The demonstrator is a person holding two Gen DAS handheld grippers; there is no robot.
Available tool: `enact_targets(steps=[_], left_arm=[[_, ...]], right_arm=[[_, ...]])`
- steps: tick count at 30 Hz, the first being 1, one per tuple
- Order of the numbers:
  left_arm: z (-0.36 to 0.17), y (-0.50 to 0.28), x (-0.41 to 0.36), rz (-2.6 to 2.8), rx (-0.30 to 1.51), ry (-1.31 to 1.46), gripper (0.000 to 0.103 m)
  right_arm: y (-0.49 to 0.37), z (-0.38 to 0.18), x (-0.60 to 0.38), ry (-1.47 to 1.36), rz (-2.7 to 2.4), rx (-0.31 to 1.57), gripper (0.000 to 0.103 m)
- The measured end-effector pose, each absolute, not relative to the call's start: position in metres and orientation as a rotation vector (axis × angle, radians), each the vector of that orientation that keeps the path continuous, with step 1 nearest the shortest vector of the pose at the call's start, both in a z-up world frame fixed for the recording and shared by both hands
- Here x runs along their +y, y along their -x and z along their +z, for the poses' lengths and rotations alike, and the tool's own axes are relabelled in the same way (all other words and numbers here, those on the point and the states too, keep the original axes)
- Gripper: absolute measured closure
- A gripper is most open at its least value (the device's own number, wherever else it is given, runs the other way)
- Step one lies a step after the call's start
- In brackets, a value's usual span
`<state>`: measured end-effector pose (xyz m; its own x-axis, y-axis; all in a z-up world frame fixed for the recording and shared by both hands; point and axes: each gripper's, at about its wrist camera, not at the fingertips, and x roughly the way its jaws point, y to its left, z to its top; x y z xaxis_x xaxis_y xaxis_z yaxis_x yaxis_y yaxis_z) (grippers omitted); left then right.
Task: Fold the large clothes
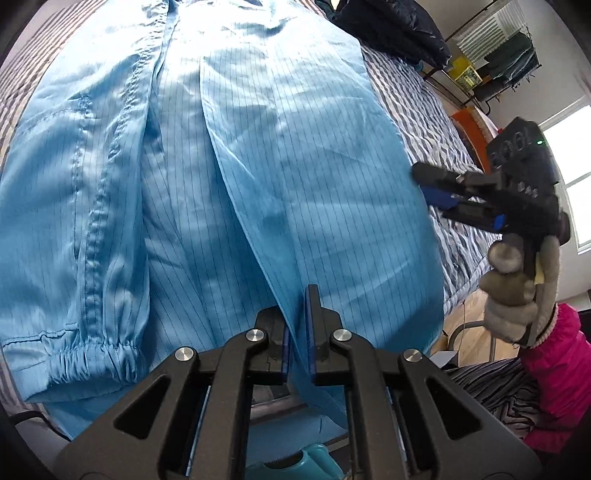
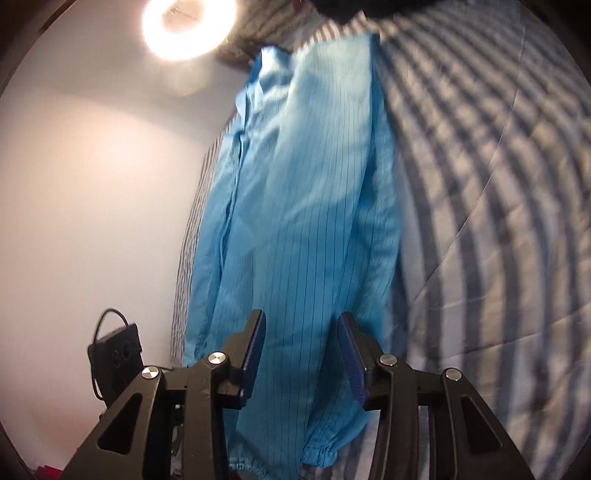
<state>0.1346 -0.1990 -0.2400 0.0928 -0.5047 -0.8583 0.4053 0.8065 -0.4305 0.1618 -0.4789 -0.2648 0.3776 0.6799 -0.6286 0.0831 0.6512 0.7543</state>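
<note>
A large light-blue pinstriped garment point(image 1: 258, 166) lies spread on a bed with a grey-and-white striped cover point(image 1: 424, 110). An elastic sleeve cuff point(image 1: 85, 354) rests at the lower left. My left gripper point(image 1: 295, 310) is shut on a fold edge of the garment near the bed's front. My right gripper point(image 1: 424, 182) reaches in from the right at the garment's side edge. In the right wrist view the garment point(image 2: 306, 184) runs between the right gripper's point(image 2: 302, 321) blue pads, which stand apart and do not press on it, so this gripper is open.
A dark jacket point(image 1: 391, 26) lies at the bed's far end. A clothes rack point(image 1: 498, 62) and windows point(image 1: 569, 184) stand at the right. A gloved hand point(image 1: 517, 295) with a pink sleeve point(image 1: 561, 369) holds the right gripper. A ring light point(image 2: 188, 22) glares above.
</note>
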Motion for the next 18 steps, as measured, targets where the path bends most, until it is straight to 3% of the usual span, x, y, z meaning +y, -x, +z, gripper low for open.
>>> enact_targets(steps=[1,4,7,12,15,16,17,18], left_arm=[[-0.240,-0.134,-0.197,-0.678,1.313,0.091,0.098],[-0.239,-0.131,-0.198,-0.680,1.311,0.092,0.098],[-0.236,-0.128,-0.203,-0.699,1.308,0.091,0.098],[-0.236,-0.123,-0.212,-0.709,1.296,0.033,0.098],[-0.237,-0.123,-0.211,-0.707,1.298,0.034,0.098],[-0.237,-0.122,-0.210,-0.706,1.293,0.031,0.098],[-0.236,-0.122,-0.209,-0.705,1.288,0.029,0.098],[-0.236,-0.123,-0.208,-0.705,1.287,0.029,0.098]], right_arm=[[-0.160,-0.268,-0.477,-0.807,0.444,1.151,0.061],[-0.159,-0.270,-0.472,-0.814,0.433,1.142,0.096],[-0.149,-0.259,-0.479,-0.779,0.412,1.104,0.102],[-0.145,-0.247,-0.482,-0.660,0.379,1.100,0.103],[-0.146,-0.250,-0.479,-0.622,0.353,1.109,0.099],[-0.149,-0.250,-0.477,-0.595,0.341,1.106,0.089],[-0.150,-0.250,-0.478,-0.564,0.307,1.111,0.068],[-0.147,-0.250,-0.481,-0.568,0.295,1.109,0.055]])
